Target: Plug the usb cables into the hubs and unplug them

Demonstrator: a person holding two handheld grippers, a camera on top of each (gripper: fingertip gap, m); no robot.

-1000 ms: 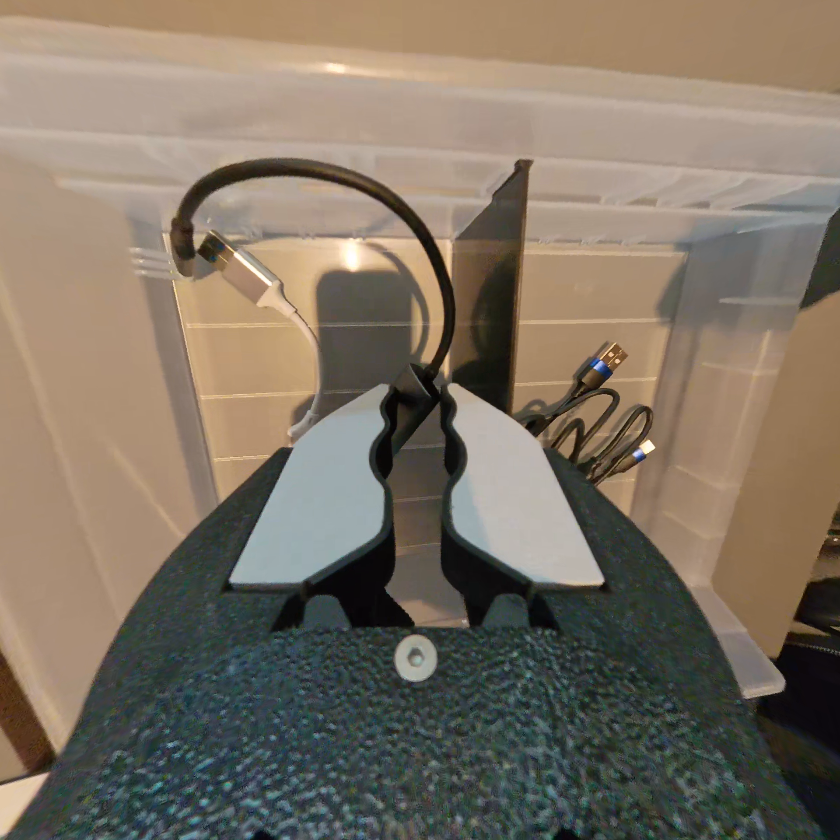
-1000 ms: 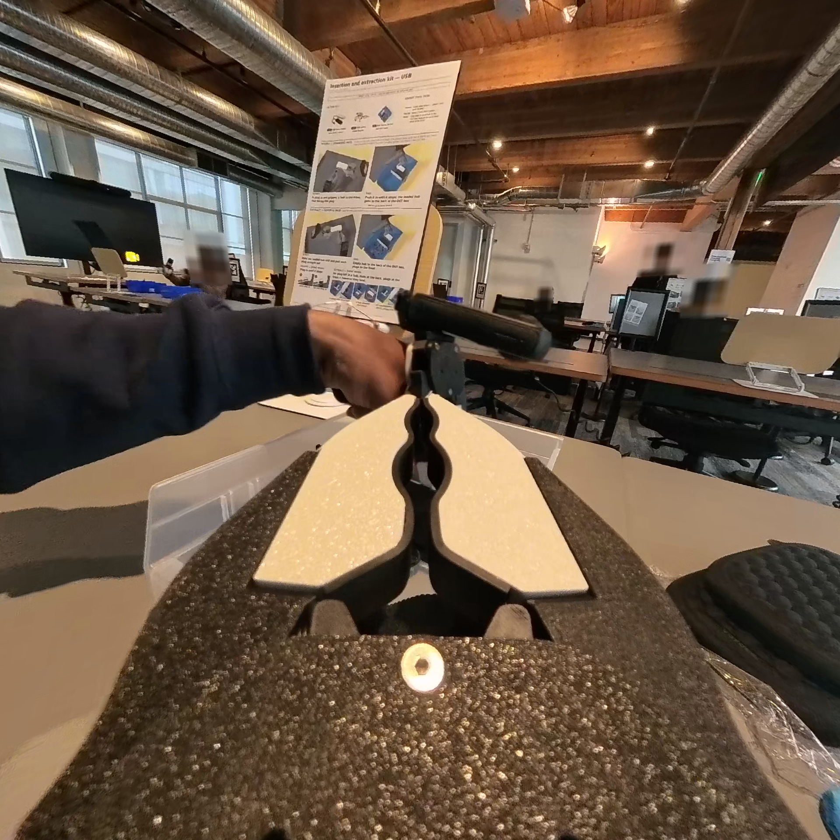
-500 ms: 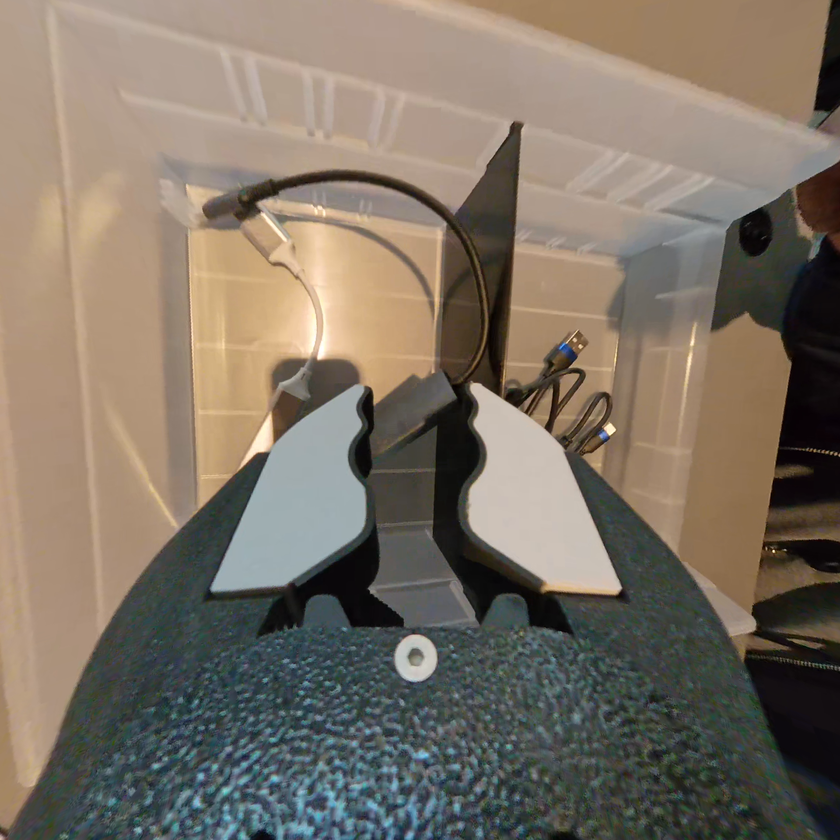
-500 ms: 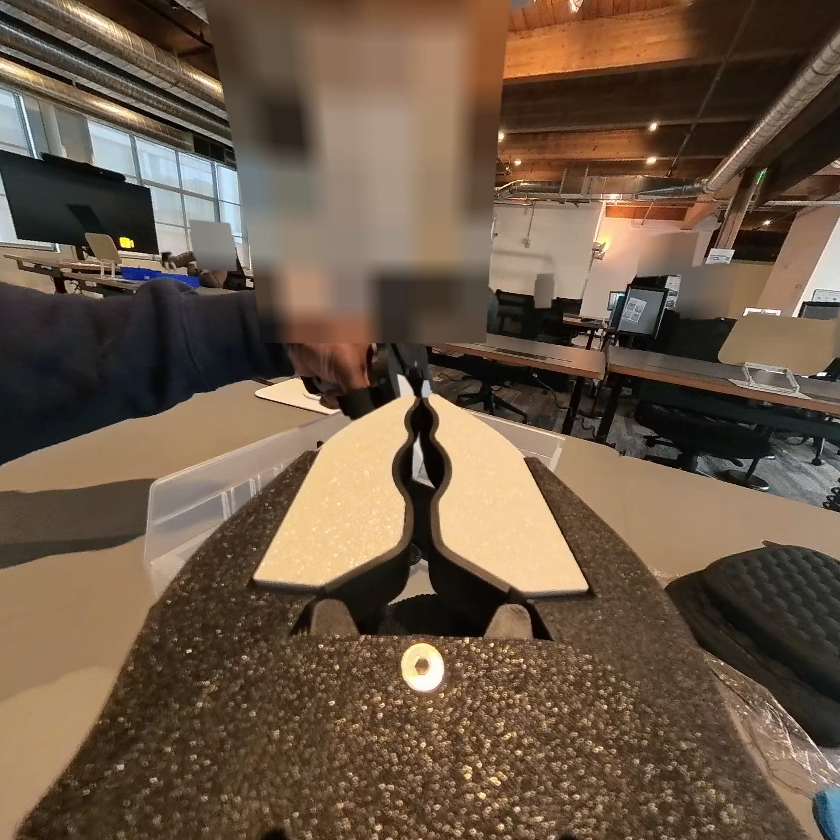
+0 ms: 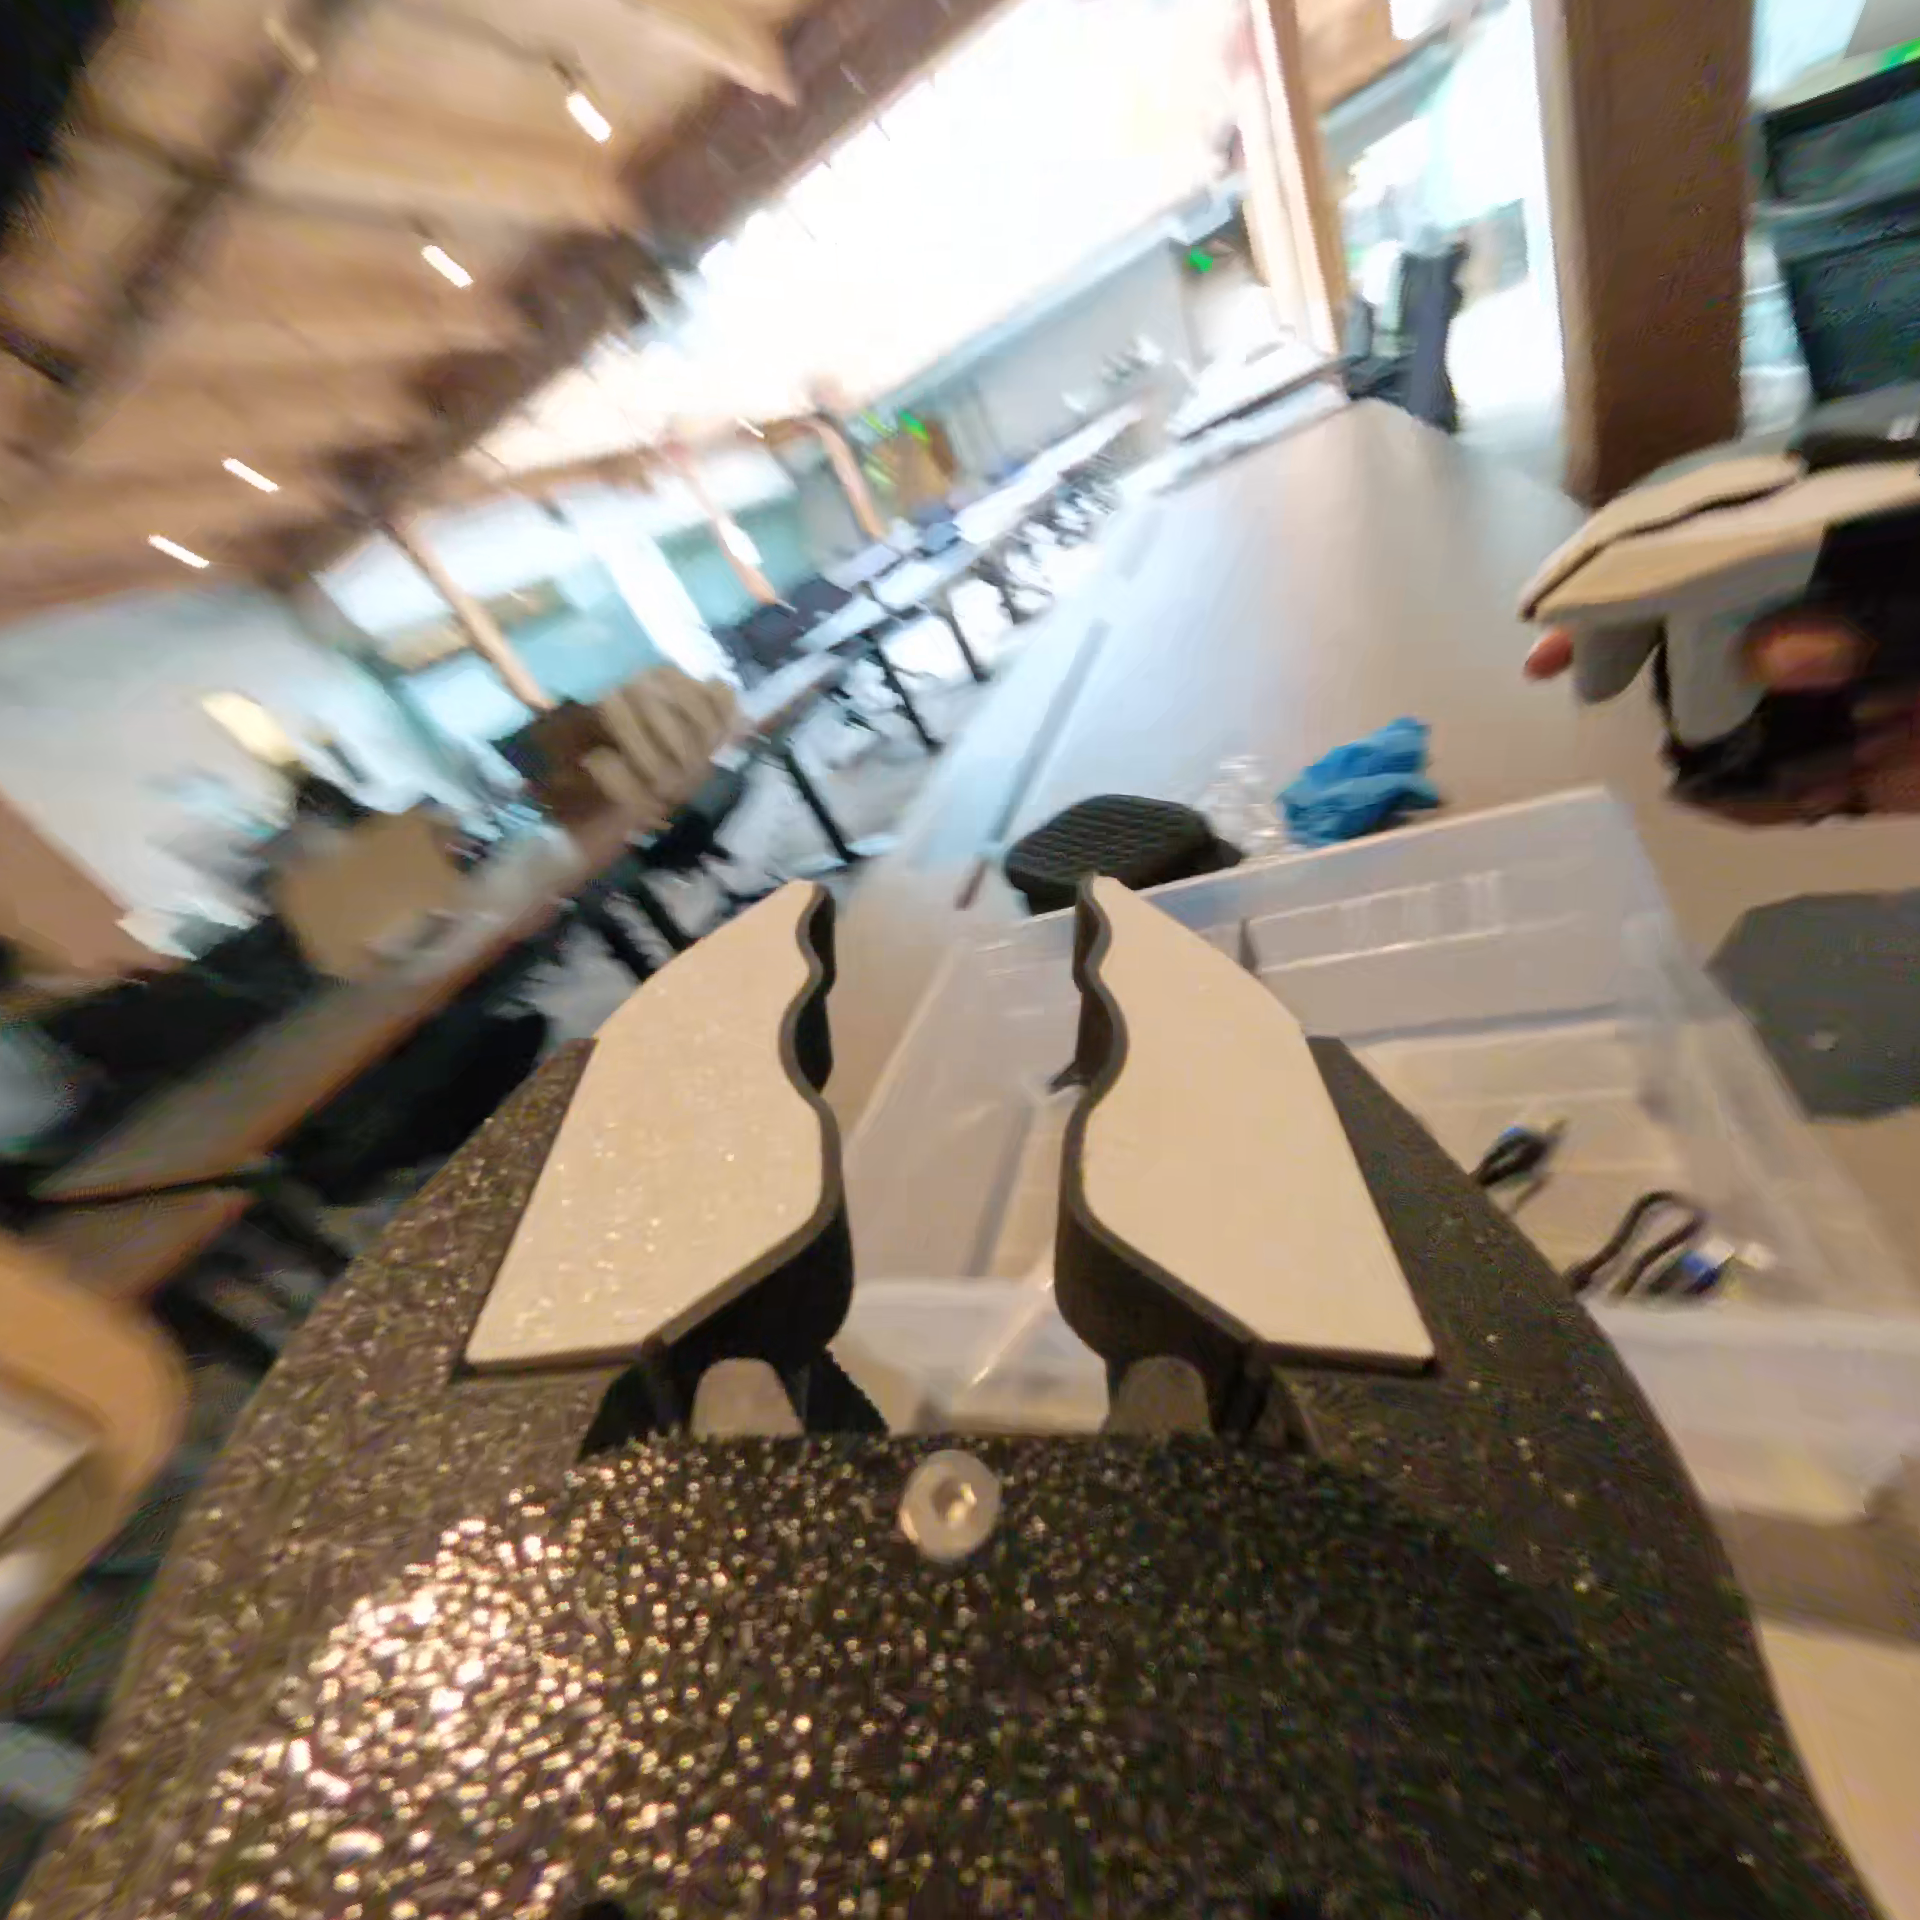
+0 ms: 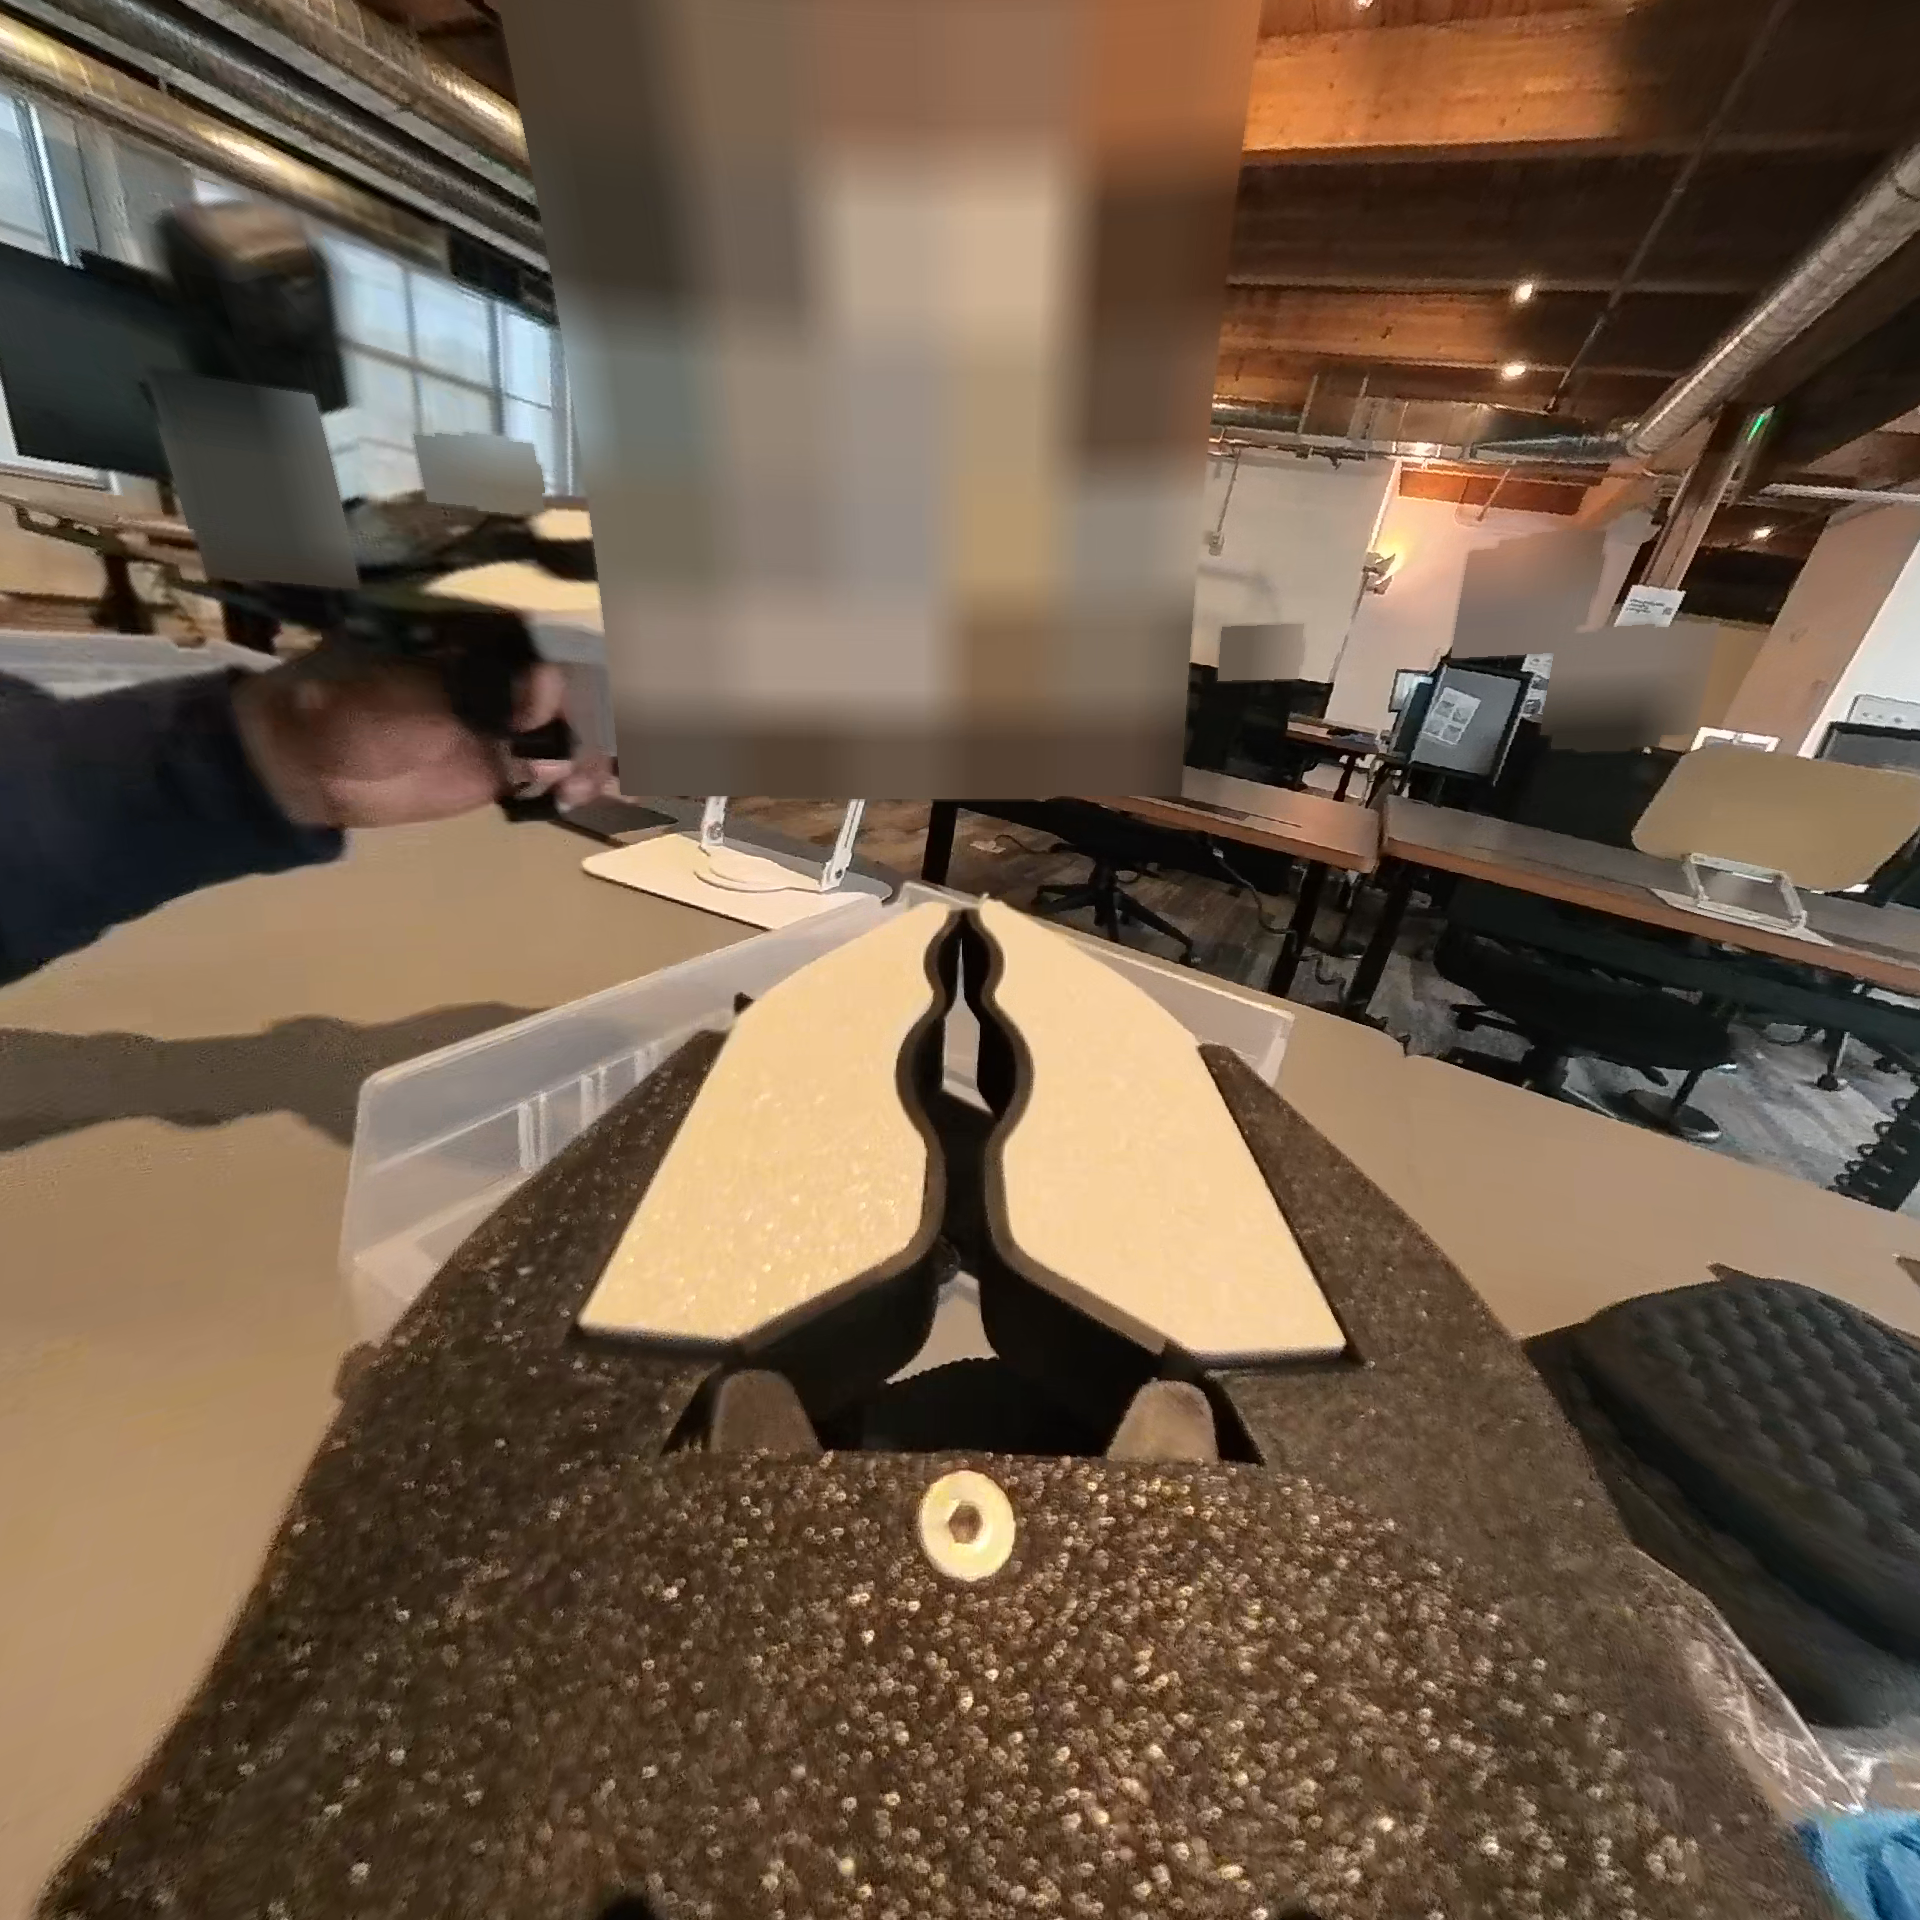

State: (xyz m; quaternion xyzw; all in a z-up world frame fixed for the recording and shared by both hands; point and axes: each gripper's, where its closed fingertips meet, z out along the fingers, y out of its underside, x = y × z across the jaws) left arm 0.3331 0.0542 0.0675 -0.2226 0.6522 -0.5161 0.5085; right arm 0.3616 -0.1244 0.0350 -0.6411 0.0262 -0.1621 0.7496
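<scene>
Our left gripper (image 5: 951,914) is spread and empty, lifted away above the clear plastic bin (image 5: 1455,935), we think because its work is finished. Our right gripper (image 6: 966,920) is pressed together, empty. Thin black usb cables (image 5: 1621,1236) lie loosely inside the bin on the beige counter (image 6: 208,1299).

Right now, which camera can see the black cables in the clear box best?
The left wrist view. It looks down into the clear box, so the black cables show on its floor at the right, though blurred. In the right wrist view, the right gripper blocks the box; only its outer wall shows, no cables.
</scene>
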